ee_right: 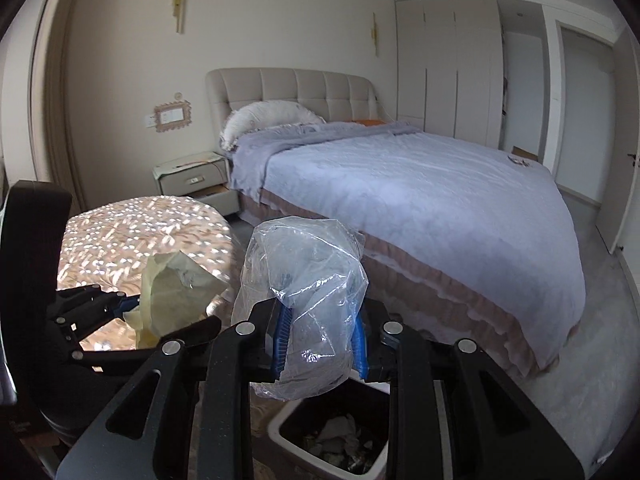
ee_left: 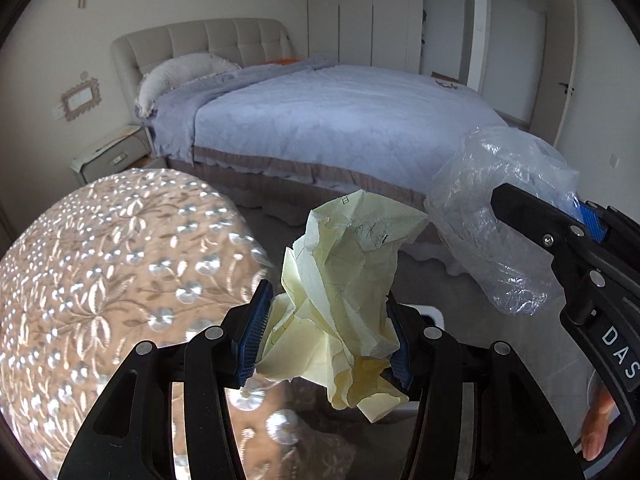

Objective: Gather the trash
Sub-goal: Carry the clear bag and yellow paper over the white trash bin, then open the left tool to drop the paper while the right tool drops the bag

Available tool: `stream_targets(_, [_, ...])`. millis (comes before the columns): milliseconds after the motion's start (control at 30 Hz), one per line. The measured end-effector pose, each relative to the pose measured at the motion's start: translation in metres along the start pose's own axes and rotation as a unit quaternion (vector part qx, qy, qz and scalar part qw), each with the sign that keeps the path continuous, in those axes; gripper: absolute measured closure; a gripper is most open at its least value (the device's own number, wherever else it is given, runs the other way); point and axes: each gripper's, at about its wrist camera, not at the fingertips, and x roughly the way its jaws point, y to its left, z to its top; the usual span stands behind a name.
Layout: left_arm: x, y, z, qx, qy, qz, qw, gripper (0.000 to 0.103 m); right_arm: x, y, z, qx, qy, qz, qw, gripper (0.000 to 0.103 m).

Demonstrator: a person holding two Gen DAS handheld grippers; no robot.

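At left, the left gripper (ee_left: 326,344) was clamped on a crumpled pale-yellow sheet of paper (ee_left: 340,292), held beside the round table with a shiny floral cloth (ee_left: 104,264). To its right, the right gripper (ee_right: 320,344) pinched a crinkled clear plastic bag (ee_right: 308,300) just above the white-rimmed, dark-lined bin (ee_right: 280,424). Both pieces were collected but not yet dropped. Only part of the bin showed, its contents indistinct; the small items on the lilac-covered bed (ee_right: 420,200) were too small to tell.

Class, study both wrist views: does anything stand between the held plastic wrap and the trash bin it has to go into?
Nothing visible does. The right gripper holds the clear plastic wrap directly above the trash bin, whose mouth is open with rubbish already inside. The left gripper, holding crumpled yellow paper, is off to the side.
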Motion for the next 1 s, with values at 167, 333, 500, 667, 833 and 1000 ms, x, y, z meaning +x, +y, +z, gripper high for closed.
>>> stream_targets(167, [0.044,-0.038,-0.011,0.020,0.047,-0.013,0.9986,0.051,0.025,-0.024,-0.018,0.016,0.031,-0.019,0.999,0.076])
stream_targets(333, [0.088,-0.060,-0.026,0.031,0.095,-0.031,0.9945,0.051,0.058,-0.048,-0.043,0.027,0.076,-0.029,0.996,0.076])
stream_targets(500, [0.145,-0.069,-0.046,0.025,0.152,-0.047,0.9869,0.051,0.098,-0.066,-0.064,0.029,0.128,-0.031,0.991,0.075])
stream_targets(667, [0.197,-0.068,-0.065,0.017,0.209,-0.068,0.9754,0.049,0.127,-0.079,-0.087,0.039,0.168,-0.037,0.984,0.075])
stream_targets(833, [0.222,-0.074,-0.079,0.026,0.237,-0.072,0.9685,0.008,0.146,-0.089,-0.101,0.048,0.194,-0.037,0.979,0.075])
stream_targets(1000, [0.224,-0.071,-0.081,0.040,0.238,-0.056,0.9688,0.005,0.161,-0.089,-0.108,0.047,0.210,-0.024,0.976,0.075])
